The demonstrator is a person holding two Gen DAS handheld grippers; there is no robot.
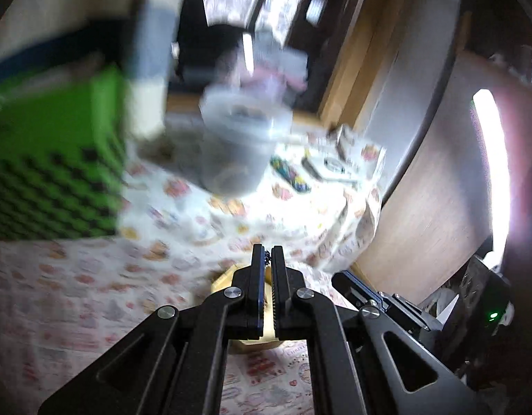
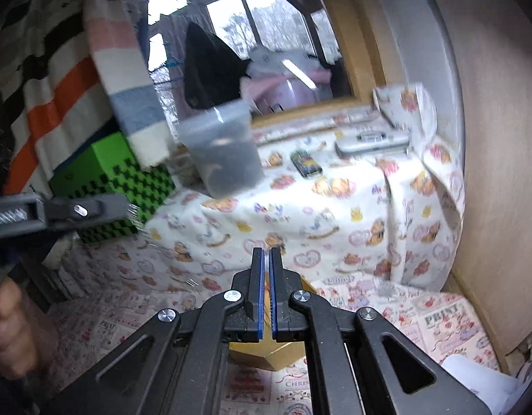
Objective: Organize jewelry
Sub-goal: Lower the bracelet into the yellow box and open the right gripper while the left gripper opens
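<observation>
My left gripper [image 1: 267, 254] is shut on a small dark piece of jewelry [image 1: 267, 258] pinched at the fingertips, held above a gold-coloured box [image 1: 227, 278] on the patterned cloth. The view is blurred by motion. My right gripper [image 2: 267, 256] is shut with nothing visible between its blue pads, above the same gold box [image 2: 266, 354]. The left gripper also shows from the side at the left edge of the right wrist view [image 2: 58, 211], held in a hand.
A clear plastic tub [image 2: 224, 148] stands on the raised cloth-covered surface, with a small colourful packet [image 2: 305, 163] and a silver case [image 2: 373, 143] beside it. A green checkered box [image 2: 117, 183] and a striped towel [image 2: 127, 79] are left. A wooden wall [image 2: 501, 173] is right.
</observation>
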